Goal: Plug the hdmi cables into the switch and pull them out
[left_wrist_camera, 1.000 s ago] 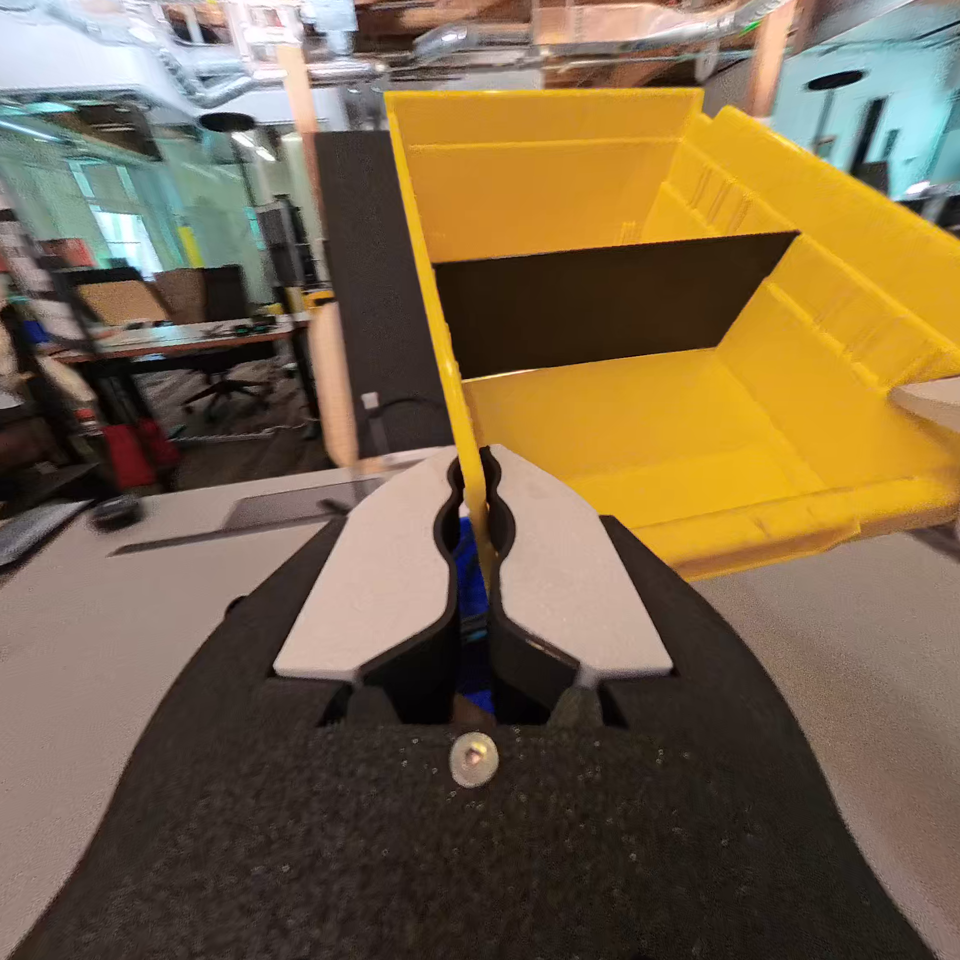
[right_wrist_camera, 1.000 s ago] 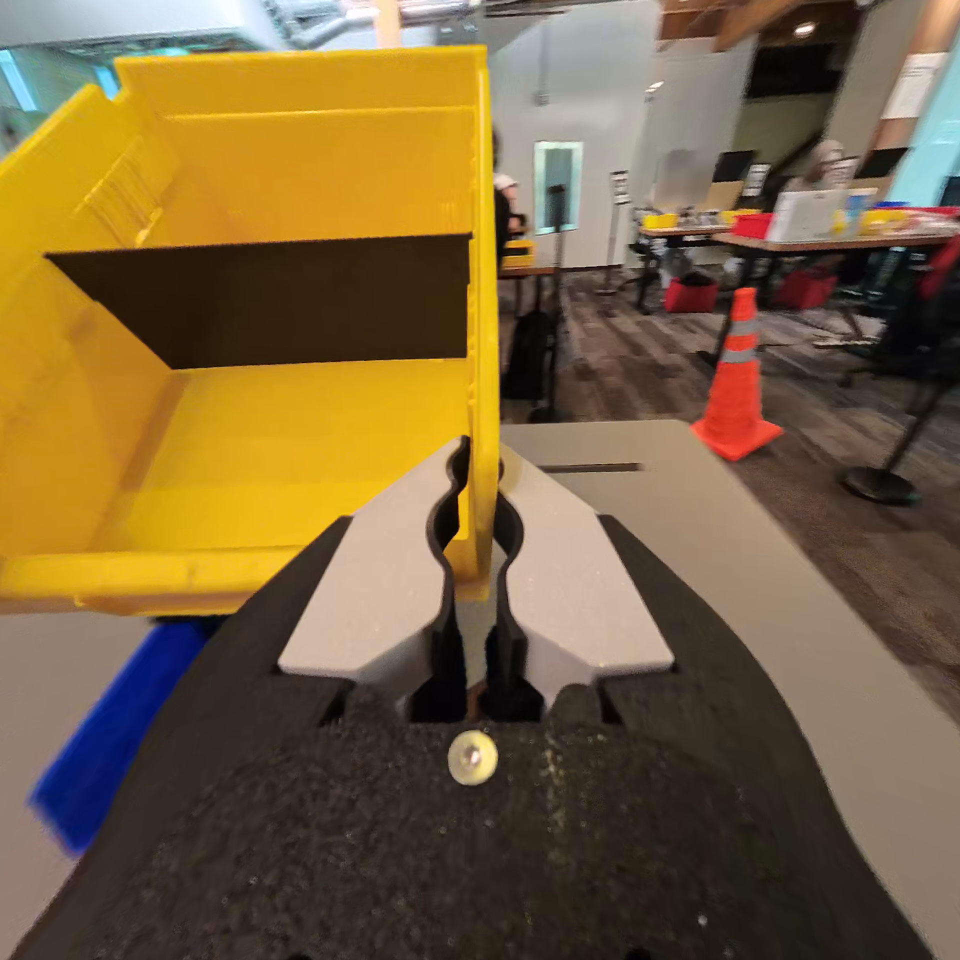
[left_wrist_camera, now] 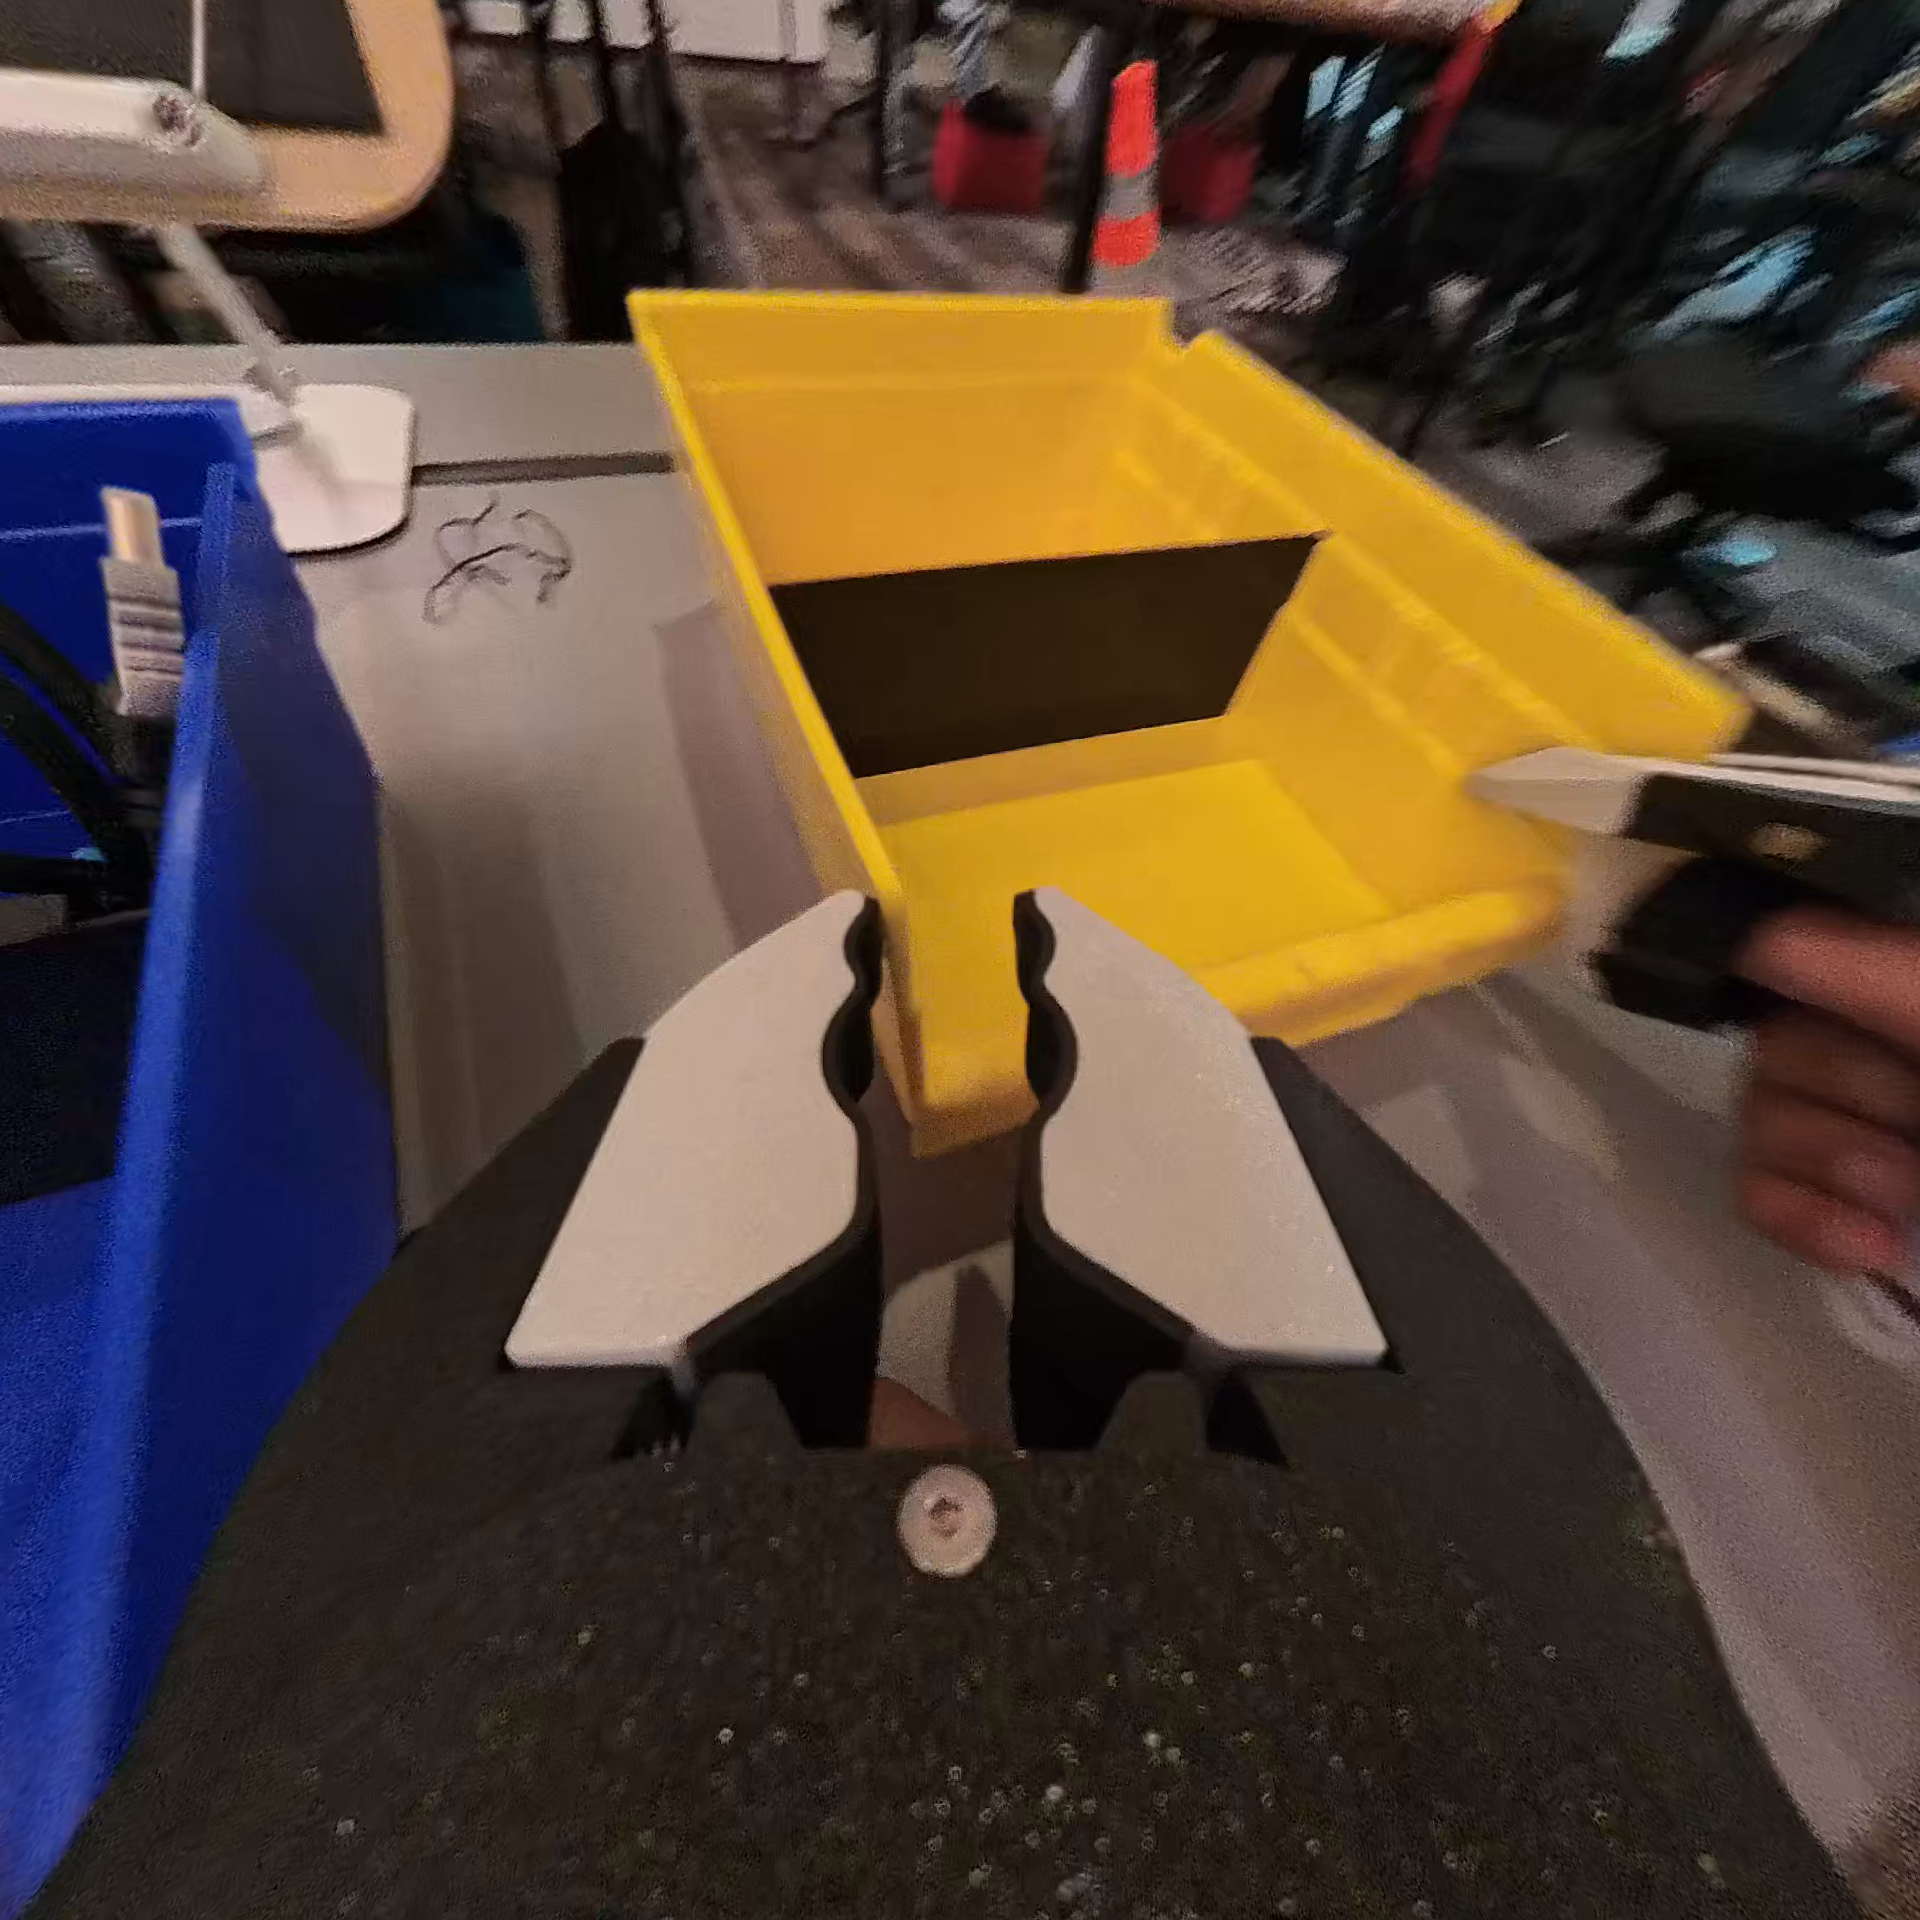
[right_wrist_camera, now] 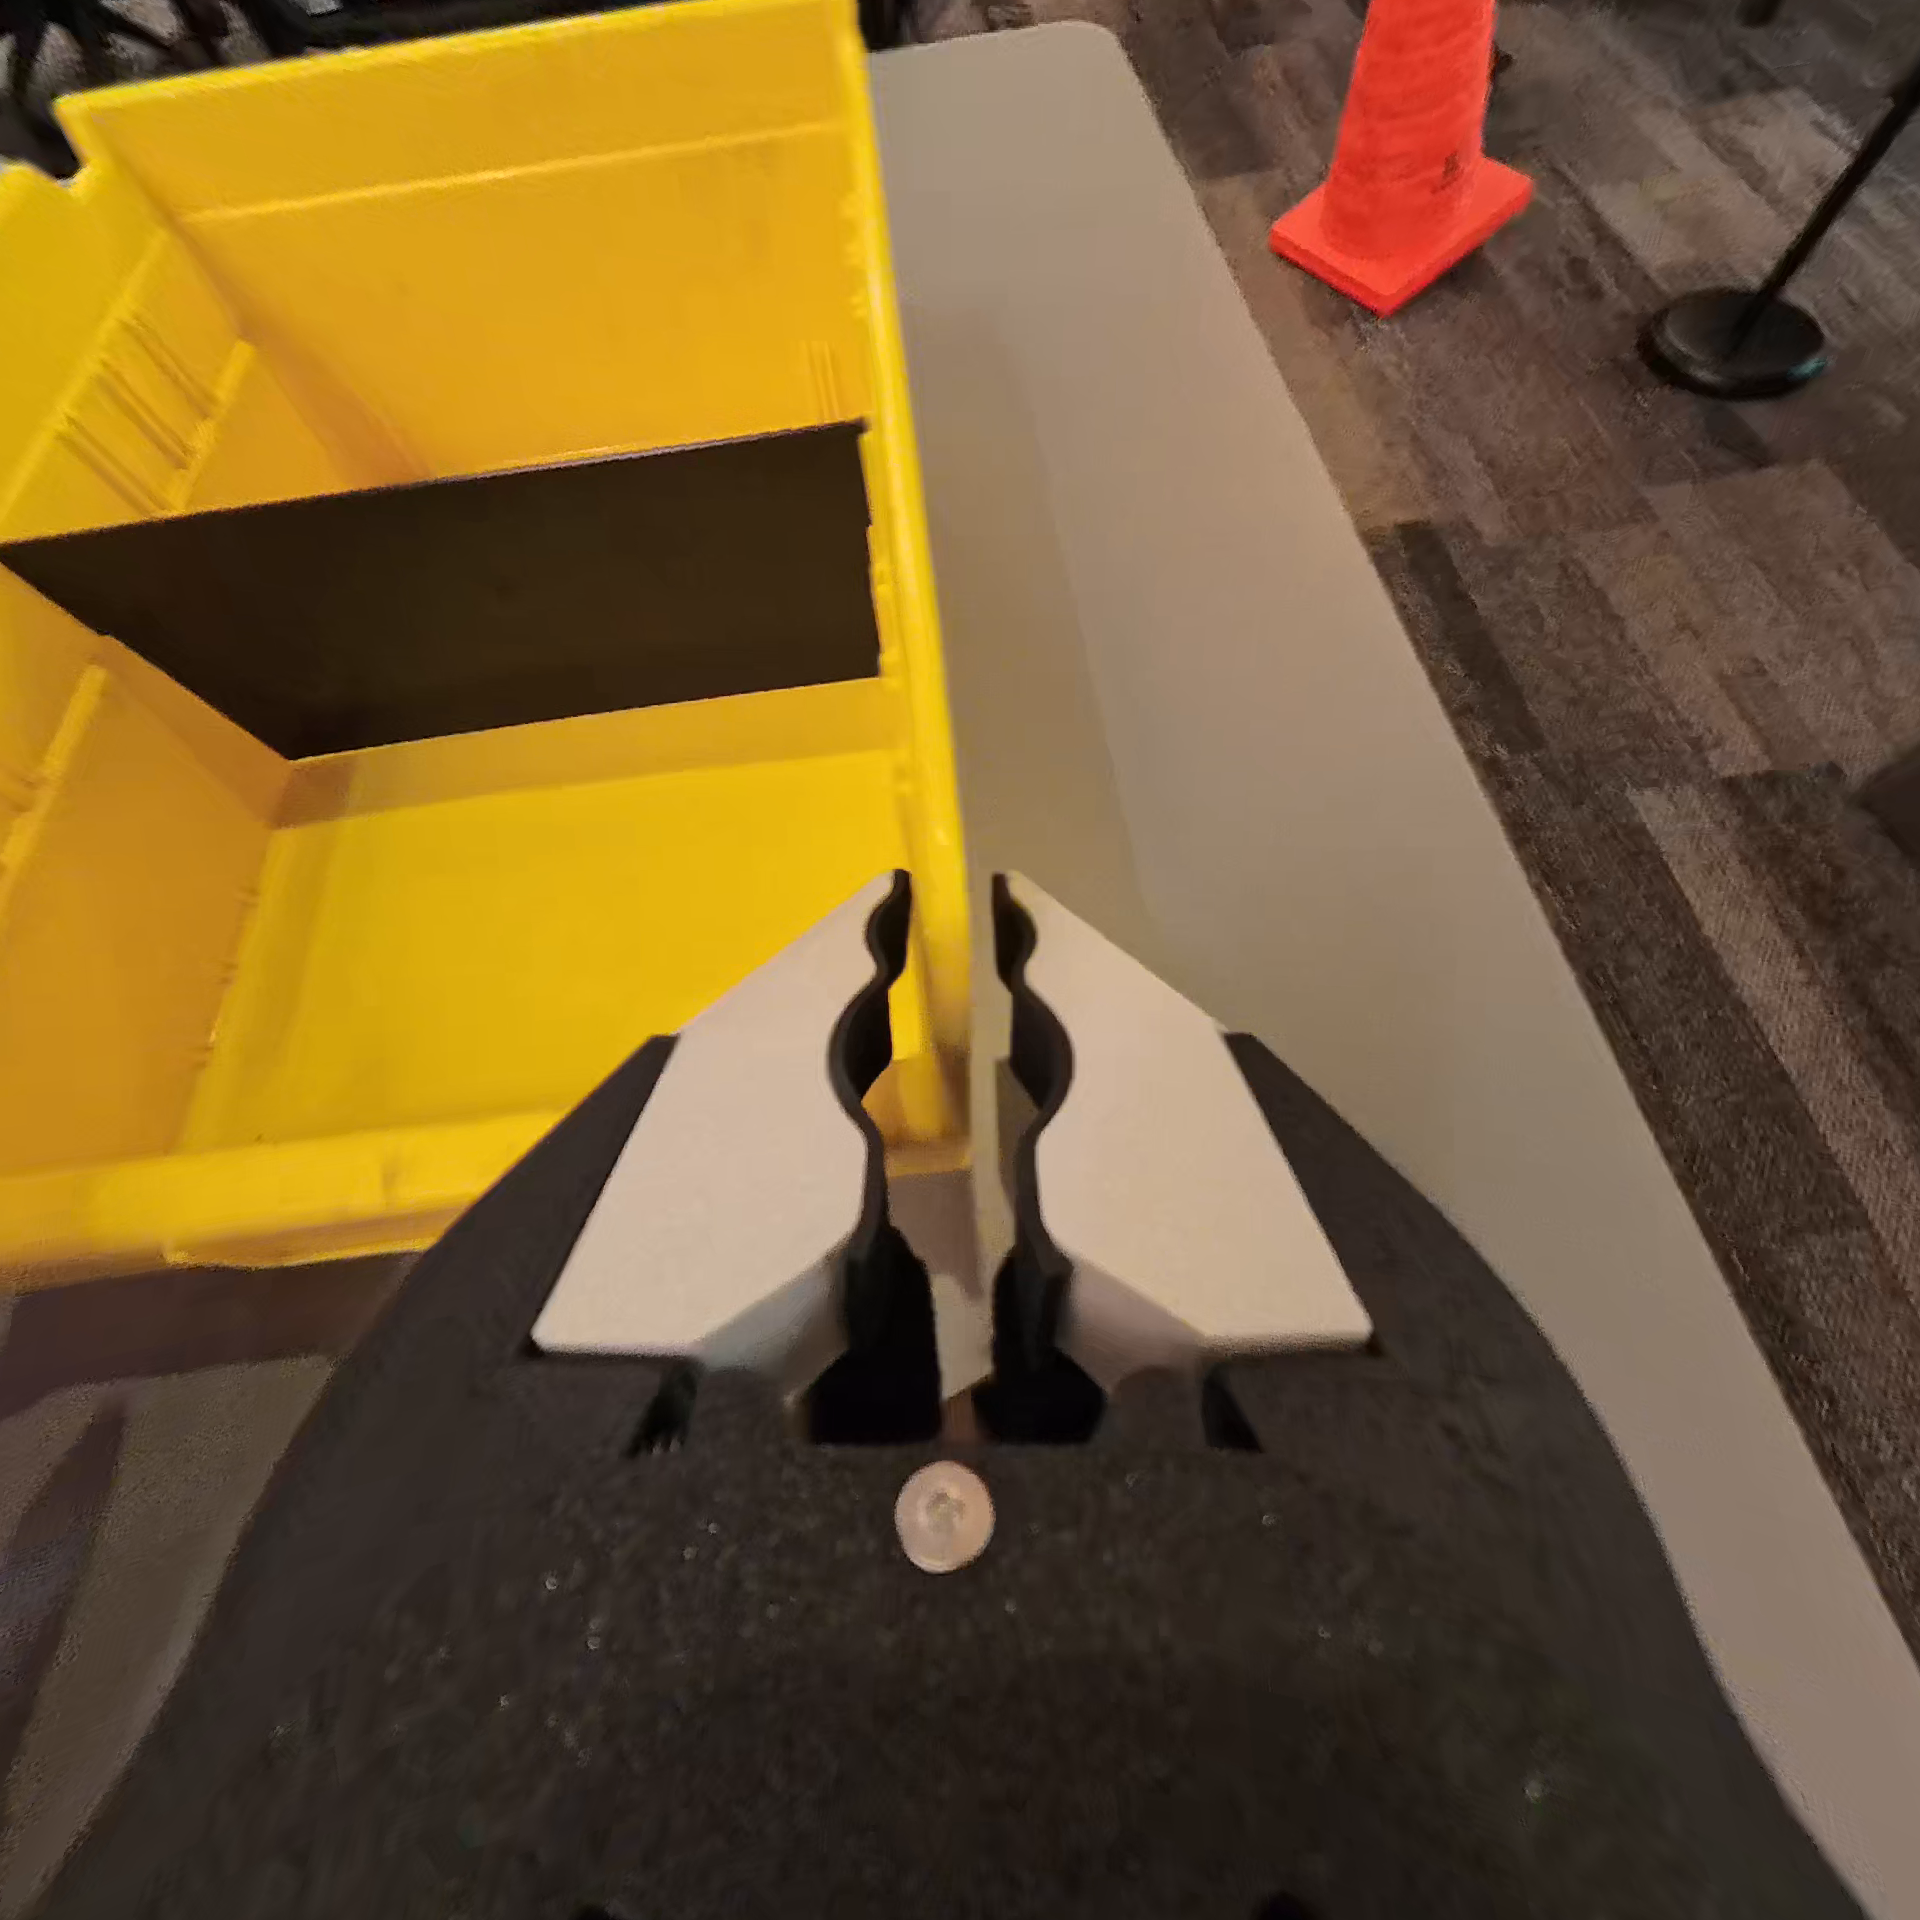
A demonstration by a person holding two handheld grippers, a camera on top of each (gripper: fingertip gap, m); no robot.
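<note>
Now yellow bin wall between both grippers' parted fingers.

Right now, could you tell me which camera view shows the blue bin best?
The left wrist view: the blue bin fills its left edge, beside the yellow bin, with black cables inside. The right wrist view shows none of it.

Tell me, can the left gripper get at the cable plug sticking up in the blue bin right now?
Probably yes. The left gripper is open, straddling the yellow bin wall without clamping it. The plug stands up inside the blue bin close on its left, with nothing over it.
</note>
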